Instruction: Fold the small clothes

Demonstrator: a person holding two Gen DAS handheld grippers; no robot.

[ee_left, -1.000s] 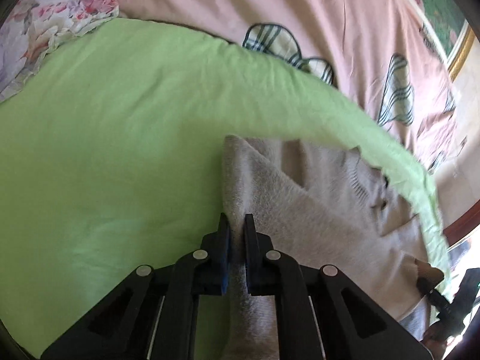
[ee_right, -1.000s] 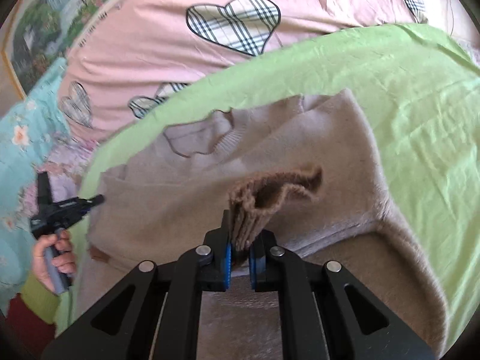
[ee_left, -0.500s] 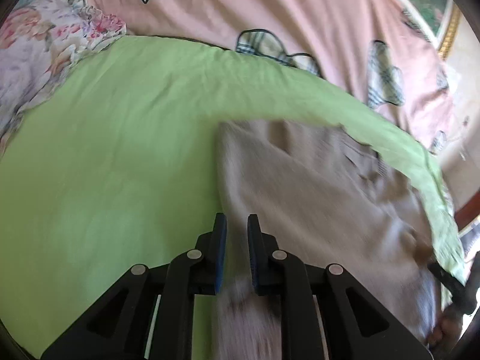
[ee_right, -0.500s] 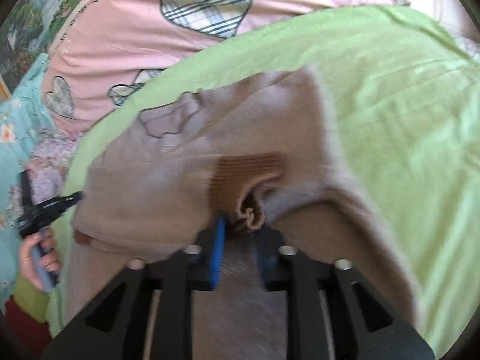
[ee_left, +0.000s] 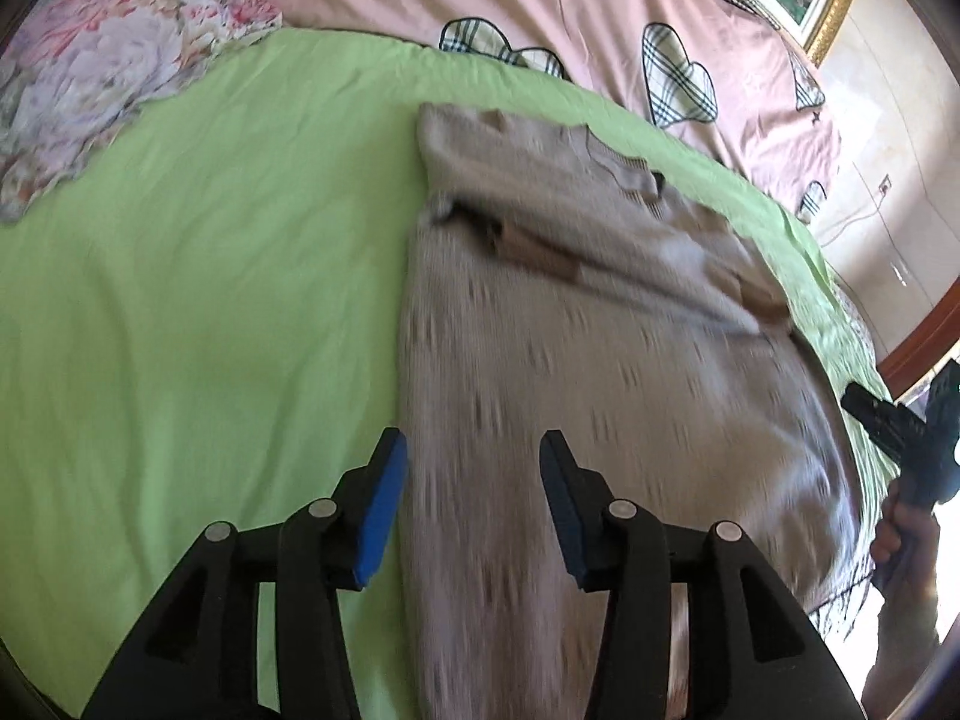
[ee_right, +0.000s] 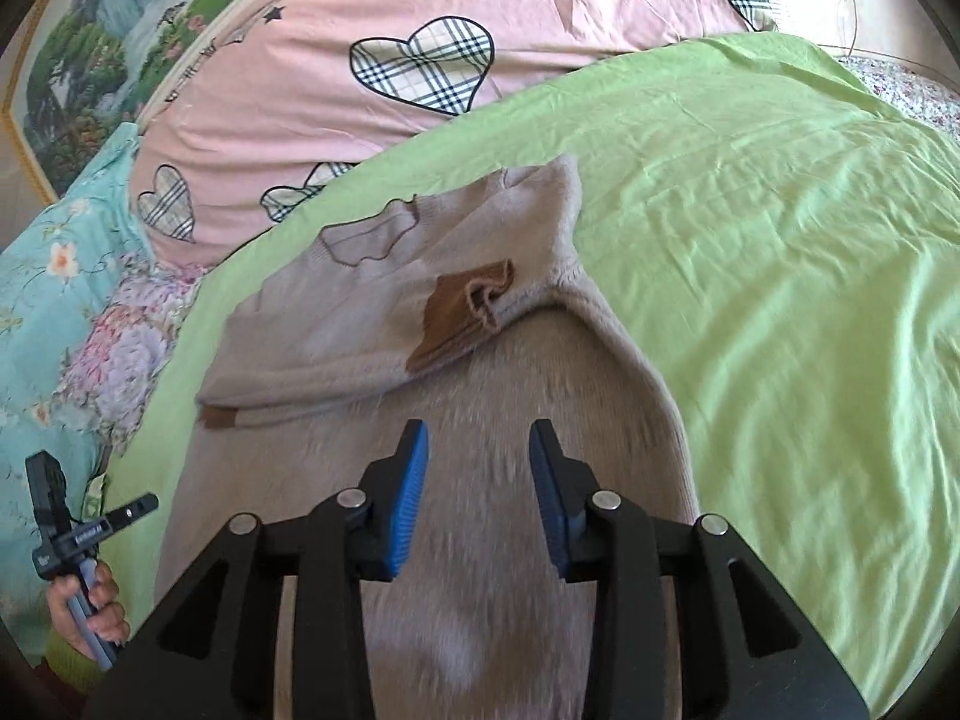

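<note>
A beige knit sweater [ee_left: 600, 372] [ee_right: 468, 396] lies flat on a green sheet [ee_left: 198, 312] [ee_right: 780, 276], both sleeves folded across its chest. Brown cuffs [ee_right: 462, 312] [ee_left: 534, 249] rest on the body. My left gripper [ee_left: 473, 501] hovers over the sweater's left edge, jaws opening, nothing between the blue pads. My right gripper [ee_right: 478, 495] hangs above the sweater's lower body, jaws opening too, holding nothing. A hand carries the left gripper [ee_right: 78, 531] at the right wrist view's lower left, and the right gripper [ee_left: 918, 438] shows at the left wrist view's right edge.
A pink duvet with plaid hearts [ee_left: 570, 6] [ee_right: 384, 78] lies behind the green sheet. Floral bedding [ee_left: 90, 96] [ee_right: 66, 312] borders the sheet. A framed landscape picture [ee_right: 114, 42] and a wooden bed frame [ee_left: 924, 330] sit at the edges.
Both grippers let go of the sleeves they pinched and opened. Both pulled back toward the sweater's hem, so more of the garment shows. The brown cuff now lies on the sweater.
</note>
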